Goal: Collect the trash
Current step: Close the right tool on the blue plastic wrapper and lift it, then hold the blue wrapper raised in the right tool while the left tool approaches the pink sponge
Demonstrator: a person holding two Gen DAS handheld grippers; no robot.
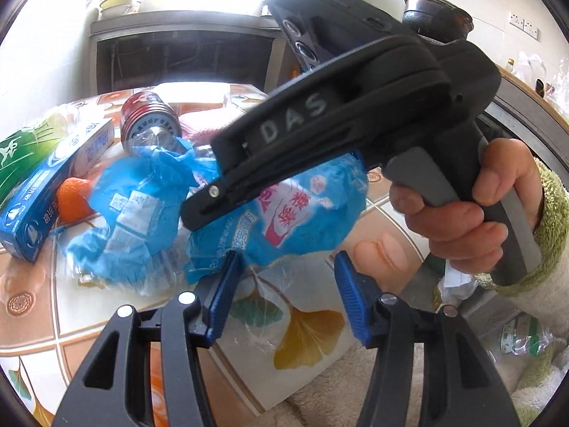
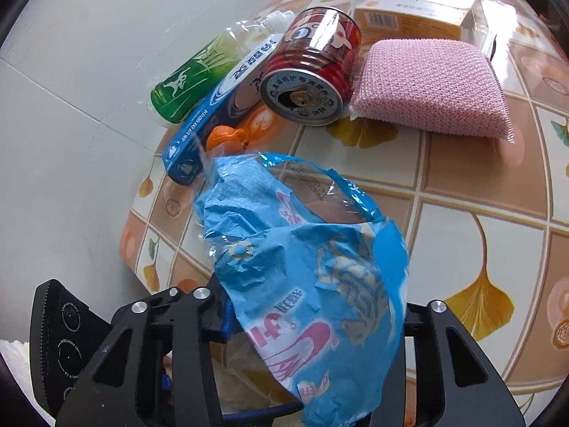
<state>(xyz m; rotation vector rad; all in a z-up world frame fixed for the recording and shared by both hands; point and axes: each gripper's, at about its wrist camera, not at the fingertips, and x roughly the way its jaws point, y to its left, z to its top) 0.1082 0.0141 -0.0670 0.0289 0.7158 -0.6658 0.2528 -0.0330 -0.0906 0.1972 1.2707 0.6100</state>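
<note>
A crumpled blue plastic wrapper [image 1: 149, 213] with pink and white print is held above the patterned table [image 1: 302, 327]. My right gripper [image 1: 202, 206] is shut on it; in the right wrist view the wrapper [image 2: 313, 274] drapes over the jaws and hides the fingertips. My left gripper [image 1: 284, 291] is open and empty, its blue pads [image 1: 224, 295] just below the wrapper's lower edge. A red can [image 2: 309, 78], a blue box [image 2: 217, 114], a green bottle [image 2: 188, 78] and orange peel [image 2: 227, 137] lie at the table's far edge.
A pink sponge [image 2: 434, 85] and a clear-lidded box [image 2: 412, 10] lie beyond the can. A grey wall is left of the table. A dark shelf unit [image 1: 185, 53] stands behind the table, and a counter with pots [image 1: 437, 14] is at the right.
</note>
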